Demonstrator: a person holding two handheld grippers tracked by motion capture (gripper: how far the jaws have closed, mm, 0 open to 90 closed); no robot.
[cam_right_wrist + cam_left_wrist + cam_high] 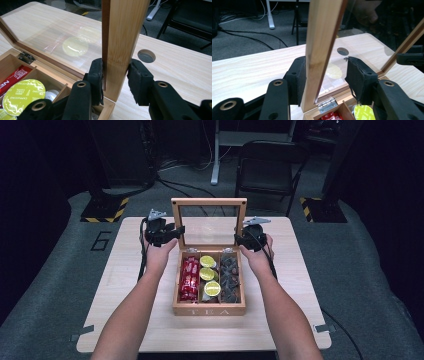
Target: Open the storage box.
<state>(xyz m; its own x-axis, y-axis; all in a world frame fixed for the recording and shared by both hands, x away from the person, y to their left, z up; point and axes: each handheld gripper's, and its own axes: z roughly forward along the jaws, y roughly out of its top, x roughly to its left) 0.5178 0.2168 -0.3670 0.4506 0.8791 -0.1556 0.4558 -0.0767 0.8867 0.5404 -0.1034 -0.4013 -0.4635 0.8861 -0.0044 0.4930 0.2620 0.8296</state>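
Note:
A wooden tea box [209,310] stands mid-table with its glass lid [209,202] raised upright. Inside lie red packets [189,279], yellow-green capsules [210,275] and dark items [230,277]. My left gripper [165,232] straddles the lid's left frame post [322,45]. It [325,72] is open: one pad touches the wood and the other stands off by a gap. My right gripper [247,237] sits on the lid's right frame post [122,37]. In the right gripper view it [116,77] is shut, both pads pressing on the wood near the hinge end.
The light wooden table [125,285] has a round hole [146,55] behind the box. A black folding chair [270,165] and a desk leg [216,155] stand beyond the far edge. Cables lie across the grey floor. Both forearms come in beside the box.

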